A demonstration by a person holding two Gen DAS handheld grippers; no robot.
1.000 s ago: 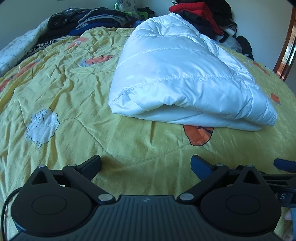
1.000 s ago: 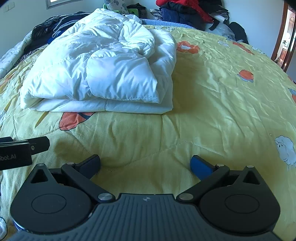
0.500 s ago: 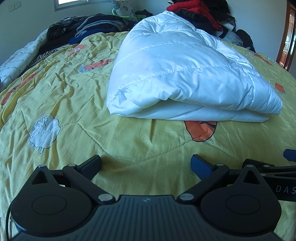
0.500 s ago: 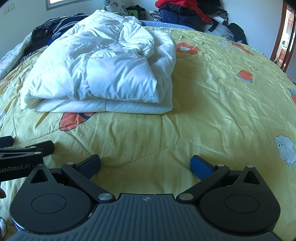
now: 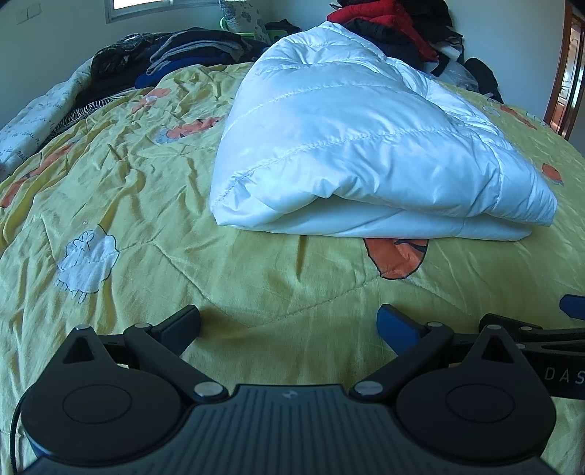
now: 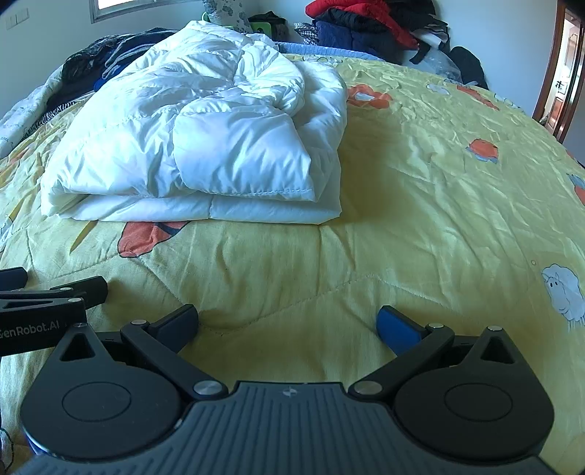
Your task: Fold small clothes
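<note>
A white quilted puffer jacket point(image 5: 358, 146) lies folded in a bundle on the yellow bedspread point(image 5: 153, 204); it also shows in the right wrist view point(image 6: 204, 146). My left gripper point(image 5: 289, 323) is open and empty, low over the bedspread, short of the jacket's near edge. My right gripper point(image 6: 289, 323) is open and empty, also short of the jacket, in front of its right end. The right gripper shows at the right edge of the left wrist view point(image 5: 548, 329), and the left gripper at the left edge of the right wrist view point(image 6: 47, 296).
Piles of dark clothes point(image 5: 175, 54) lie at the bed's far left. A heap of red and black clothes point(image 6: 369, 25) sits at the far right by the wall. A wooden door frame point(image 6: 559, 73) stands at the right.
Both grippers have drawn back a little and levelled, so more of the far wall shows. The two grippers have come closer together. The jacket has not moved.
</note>
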